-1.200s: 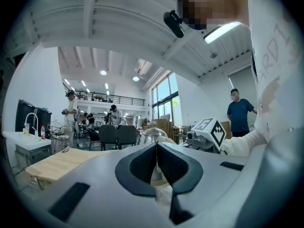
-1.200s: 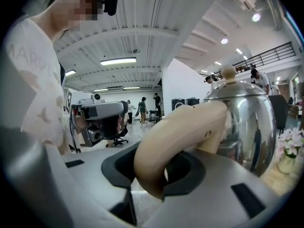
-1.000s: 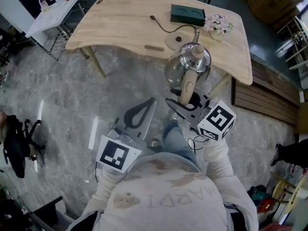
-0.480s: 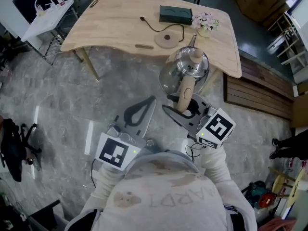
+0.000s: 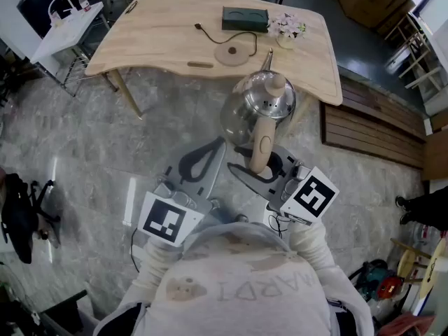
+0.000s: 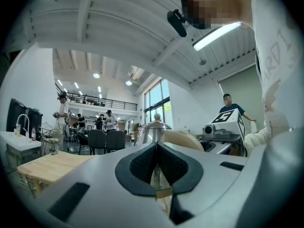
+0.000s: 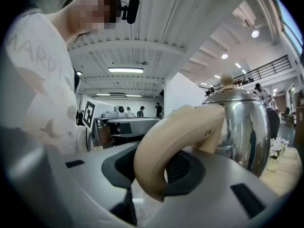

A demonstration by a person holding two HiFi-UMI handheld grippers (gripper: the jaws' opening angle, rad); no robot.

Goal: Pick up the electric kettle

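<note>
Task thing: the electric kettle (image 5: 262, 103), steel with a knobbed lid, is in the air over the floor (image 5: 84, 138) just in front of the desk (image 5: 161, 33), touching neither.
Kettle handle: the cream handle (image 5: 260, 145) points back toward the person; the spout points toward the desk.
Right gripper: the right gripper (image 5: 245, 158) has its 2 fingers clamped on the handle, 1 on each side of its loop; in the right gripper view the handle (image 7: 166, 137) fills the gap between the dark pads.
Left gripper: the left gripper (image 5: 217, 148) is beside the kettle on its left, not touching it, fingers together with nothing between them.
Left gripper view: the kettle (image 6: 152, 132) shows just beyond the closed fingertips.
Desk top: the round kettle base (image 5: 233, 53) with its cord (image 5: 210, 32), a dark green box (image 5: 245, 19) and a small pot of flowers (image 5: 287, 26).
Writing: the letters "ARDI" can be read on the person's pale shirt (image 5: 245, 285).
Markers: each gripper's cube bears a black-and-white square pattern, no words.
</note>
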